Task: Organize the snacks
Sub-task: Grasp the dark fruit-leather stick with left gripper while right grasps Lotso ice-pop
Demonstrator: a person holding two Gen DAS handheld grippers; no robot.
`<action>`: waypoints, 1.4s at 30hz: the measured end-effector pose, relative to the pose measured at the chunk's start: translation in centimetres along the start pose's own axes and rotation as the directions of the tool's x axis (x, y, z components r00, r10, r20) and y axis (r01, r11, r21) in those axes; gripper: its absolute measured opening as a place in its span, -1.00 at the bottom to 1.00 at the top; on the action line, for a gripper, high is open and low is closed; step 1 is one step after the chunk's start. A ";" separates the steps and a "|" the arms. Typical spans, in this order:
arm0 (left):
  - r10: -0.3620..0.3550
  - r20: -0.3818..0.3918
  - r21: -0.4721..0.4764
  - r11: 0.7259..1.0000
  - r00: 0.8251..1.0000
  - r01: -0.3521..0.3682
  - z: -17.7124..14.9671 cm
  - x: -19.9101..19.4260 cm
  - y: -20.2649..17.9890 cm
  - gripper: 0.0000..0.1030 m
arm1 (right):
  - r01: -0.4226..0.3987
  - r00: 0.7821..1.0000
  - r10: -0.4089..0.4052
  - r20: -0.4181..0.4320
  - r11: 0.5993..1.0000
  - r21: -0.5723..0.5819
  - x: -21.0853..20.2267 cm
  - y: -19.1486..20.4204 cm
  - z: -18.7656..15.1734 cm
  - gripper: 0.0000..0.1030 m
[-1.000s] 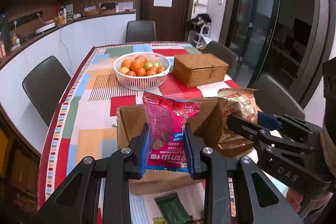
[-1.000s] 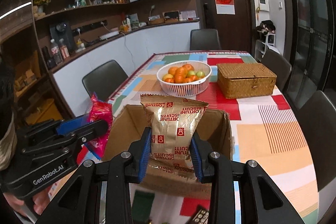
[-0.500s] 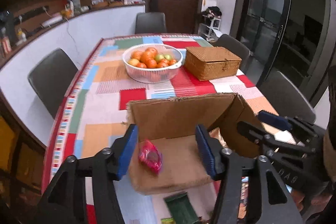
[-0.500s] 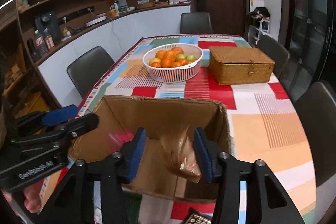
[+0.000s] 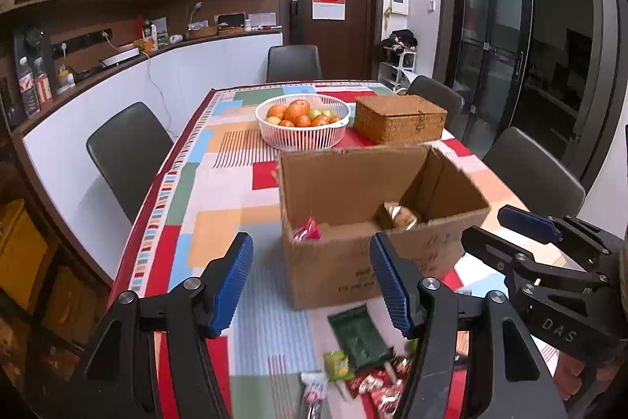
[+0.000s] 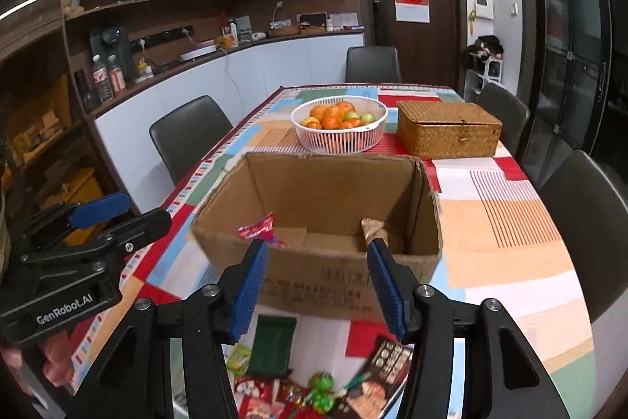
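Both grippers stand partly open and empty — the left gripper (image 5: 310, 281) and right gripper (image 6: 314, 285) sit near the cardboard box (image 6: 318, 222). The loose snacks (image 6: 314, 391) lie nearer still on the worktop (image 6: 510, 222), below the right gripper.

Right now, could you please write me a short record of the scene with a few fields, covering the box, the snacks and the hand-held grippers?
box: open cardboard box on the patterned tablecloth
in box: red packet at left, gold packet at right
loose snacks: green packet and a small pile in front of the box
left hand-held gripper: open, empty
right hand-held gripper: open, empty
beyond box: fruit basket, wicker box
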State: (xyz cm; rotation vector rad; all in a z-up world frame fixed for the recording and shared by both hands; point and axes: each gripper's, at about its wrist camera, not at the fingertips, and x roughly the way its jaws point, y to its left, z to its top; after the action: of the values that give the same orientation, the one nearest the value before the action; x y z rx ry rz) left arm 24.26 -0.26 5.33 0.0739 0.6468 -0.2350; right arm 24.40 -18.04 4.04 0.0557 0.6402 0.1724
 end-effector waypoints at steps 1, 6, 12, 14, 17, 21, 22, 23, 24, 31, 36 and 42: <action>-0.007 -0.002 -0.001 1.000 1.000 0.007 -0.4 -0.3 0.0 0.19 | -0.003 1.000 0.003 0.002 1.000 -0.005 -0.3 0.3 -0.4 0.04; -0.026 -0.025 -0.002 1.000 0.999 0.026 -2.5 -1.4 0.4 0.19 | -0.052 0.998 0.053 -0.034 0.998 0.019 -1.0 1.5 -2.6 0.04; -0.021 -0.054 0.010 1.000 0.998 0.022 -5.3 -2.2 0.9 0.19 | -0.100 0.986 0.105 -0.127 0.994 0.051 -0.4 2.4 -5.6 0.04; -0.017 -0.076 0.010 1.000 0.997 0.018 -6.5 -2.1 1.1 0.19 | -0.104 0.980 0.113 -0.164 0.993 0.058 -0.1 2.7 -6.6 0.04; -0.017 -0.117 0.004 1.000 0.993 0.017 -8.0 -1.6 1.6 0.19 | -0.119 0.964 0.133 -0.229 0.990 0.074 0.7 3.2 -8.4 0.04; -0.017 -0.174 -0.002 1.000 0.985 0.017 -10.2 -0.7 2.1 0.19 | -0.120 0.947 0.134 -0.291 0.991 0.067 1.7 3.7 -10.6 0.04; -0.018 -0.185 -0.002 1.000 0.982 0.018 -10.6 -0.5 2.2 0.19 | -0.116 0.943 0.131 -0.305 0.991 0.066 2.0 3.9 -10.8 0.04; -0.021 -0.198 -0.002 1.000 0.980 0.021 -11.0 -0.3 2.3 0.18 | -0.114 0.939 0.129 -0.320 0.991 0.065 2.3 4.0 -11.3 0.04; -0.024 -0.210 -0.003 1.000 0.978 0.024 -11.4 -0.1 2.3 0.18 | -0.115 0.935 0.129 -0.330 0.991 0.063 2.5 4.3 -11.7 0.04; -0.034 -0.268 0.032 0.998 0.963 0.044 -13.8 0.7 2.3 0.18 | -0.125 0.897 0.146 -0.417 0.989 0.078 4.4 4.7 -13.9 0.04; -0.061 -0.325 0.045 0.996 0.944 0.079 -15.4 2.2 2.0 0.18 | -0.121 0.871 0.154 -0.467 0.988 0.099 5.6 4.6 -14.8 0.04; -0.081 -0.378 0.046 0.993 0.922 0.106 -16.5 4.0 1.7 0.18 | -0.119 0.845 0.162 -0.510 0.986 0.117 6.9 4.6 -15.6 0.04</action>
State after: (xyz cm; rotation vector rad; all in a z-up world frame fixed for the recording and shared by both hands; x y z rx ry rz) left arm 18.10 2.98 -10.24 0.1543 1.0270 -0.3390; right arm 19.86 -12.33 -12.08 0.1381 1.1880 0.3091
